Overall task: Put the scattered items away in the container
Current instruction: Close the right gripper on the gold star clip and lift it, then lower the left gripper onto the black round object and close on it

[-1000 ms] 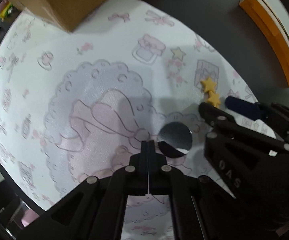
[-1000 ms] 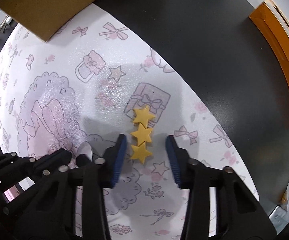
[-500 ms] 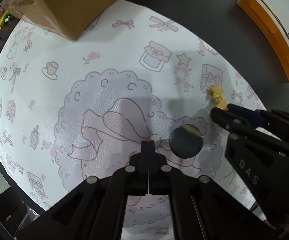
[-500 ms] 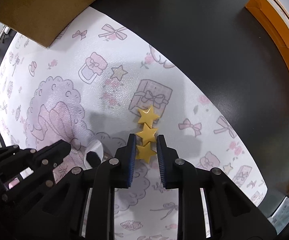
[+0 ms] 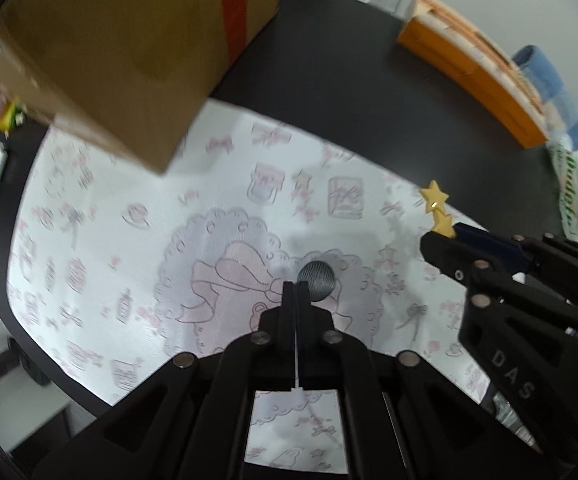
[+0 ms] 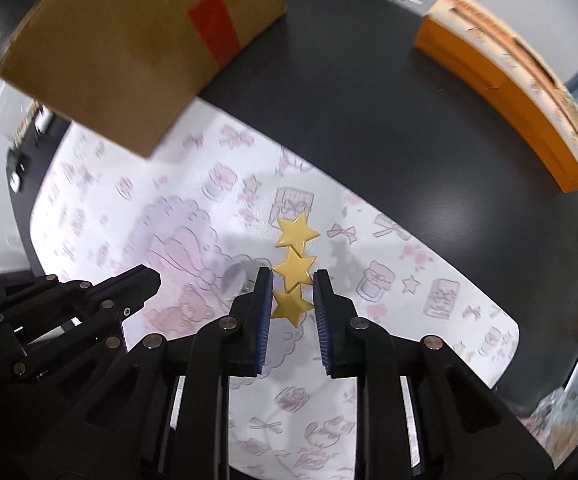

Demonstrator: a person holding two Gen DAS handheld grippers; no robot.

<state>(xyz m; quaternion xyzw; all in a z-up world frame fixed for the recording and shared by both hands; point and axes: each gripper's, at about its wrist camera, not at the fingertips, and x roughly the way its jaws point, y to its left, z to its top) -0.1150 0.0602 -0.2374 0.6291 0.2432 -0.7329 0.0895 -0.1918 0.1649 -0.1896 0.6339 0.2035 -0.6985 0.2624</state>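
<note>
A yellow clip of three stars in a row point(image 6: 293, 268) hangs above the patterned mat point(image 6: 89, 216), its shadow falling on the mat beside it. My right gripper point(image 6: 292, 280) is shut on the lowest star, blue pads pressing both sides. In the left wrist view the star clip point(image 5: 435, 200) sticks out past the right gripper point(image 5: 445, 236). A small round dark disc point(image 5: 316, 278) lies on the mat just beyond my left gripper point(image 5: 296, 292), which is shut with nothing seen between its fingers. The cardboard box point(image 5: 129, 52) stands at the mat's far left corner.
A long orange box point(image 5: 477, 76) lies on the black table point(image 5: 349, 100) at the far right, with a blue roll point(image 5: 541, 68) behind it. A white plastic bag with green print point(image 5: 573, 196) sits at the right edge. Small items lie off the mat at far left.
Both grippers have risen, so mat and box look smaller and farther. The right jaws closed on the lowest star and lifted the clip off the mat. The disc stayed on the mat.
</note>
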